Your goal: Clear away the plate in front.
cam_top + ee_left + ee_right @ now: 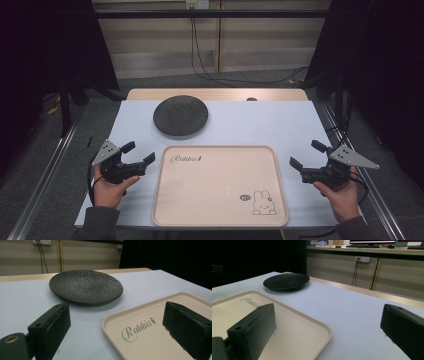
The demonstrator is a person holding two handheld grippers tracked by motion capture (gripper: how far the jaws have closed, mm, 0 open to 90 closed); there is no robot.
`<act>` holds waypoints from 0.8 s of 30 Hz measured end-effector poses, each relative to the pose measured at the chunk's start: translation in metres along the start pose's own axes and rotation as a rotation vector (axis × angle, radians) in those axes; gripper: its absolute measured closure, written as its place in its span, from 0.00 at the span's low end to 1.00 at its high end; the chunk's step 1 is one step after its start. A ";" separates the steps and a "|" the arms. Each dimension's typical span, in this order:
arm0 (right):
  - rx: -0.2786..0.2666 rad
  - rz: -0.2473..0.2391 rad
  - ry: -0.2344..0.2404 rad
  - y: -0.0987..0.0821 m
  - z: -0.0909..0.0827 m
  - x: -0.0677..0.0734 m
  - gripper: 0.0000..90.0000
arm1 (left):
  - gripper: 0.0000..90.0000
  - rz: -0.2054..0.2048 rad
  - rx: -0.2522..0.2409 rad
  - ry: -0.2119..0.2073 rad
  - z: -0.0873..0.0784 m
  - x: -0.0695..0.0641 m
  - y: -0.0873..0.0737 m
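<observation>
With the left gripper [139, 153] and right gripper [306, 155] flanking the empty tray [218, 220], jaws wide and holding nothing, the dark plate [180, 115] just beyond the tray could slide if nudged at its shallow rim.

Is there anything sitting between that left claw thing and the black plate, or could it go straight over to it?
Nothing visible blocks it. The left gripper, jaws apart, faces the round, rough-textured black plate over bare pale blue tabletop. The beige rectangular tray with a rabbit drawing lies off to its side, outside that path.
</observation>
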State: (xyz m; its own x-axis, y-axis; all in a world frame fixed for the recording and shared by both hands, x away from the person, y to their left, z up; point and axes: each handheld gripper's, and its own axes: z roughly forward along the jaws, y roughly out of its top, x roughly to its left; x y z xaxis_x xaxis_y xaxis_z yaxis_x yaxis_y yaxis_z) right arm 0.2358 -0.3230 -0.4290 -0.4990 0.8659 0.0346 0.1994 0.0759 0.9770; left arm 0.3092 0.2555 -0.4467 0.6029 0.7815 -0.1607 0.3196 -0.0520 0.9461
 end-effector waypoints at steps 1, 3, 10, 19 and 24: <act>0.000 -0.004 -0.004 0.000 0.000 0.001 0.00 | 0.09 -0.010 0.003 -0.004 0.001 0.000 0.000; 0.009 -0.010 0.000 -0.001 -0.001 0.001 0.00 | 0.09 -0.016 0.003 -0.015 0.003 0.001 0.000; 0.009 -0.007 -0.009 -0.003 -0.007 0.002 0.00 | 0.09 -0.027 0.009 -0.013 0.014 0.003 0.004; 0.028 -0.007 -0.013 -0.007 -0.010 0.004 0.00 | 0.10 -0.055 0.012 0.005 0.031 0.010 0.014; 0.029 -0.018 -0.006 -0.008 -0.012 0.005 0.00 | 0.10 -0.077 0.026 0.013 0.043 0.016 0.018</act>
State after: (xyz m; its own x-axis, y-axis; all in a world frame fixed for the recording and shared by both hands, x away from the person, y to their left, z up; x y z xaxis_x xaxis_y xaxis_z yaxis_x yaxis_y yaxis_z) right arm 0.2216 -0.3254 -0.4336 -0.4975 0.8673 0.0159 0.2146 0.1053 0.9710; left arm 0.3563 0.2402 -0.4439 0.5662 0.7918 -0.2293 0.3837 -0.0070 0.9234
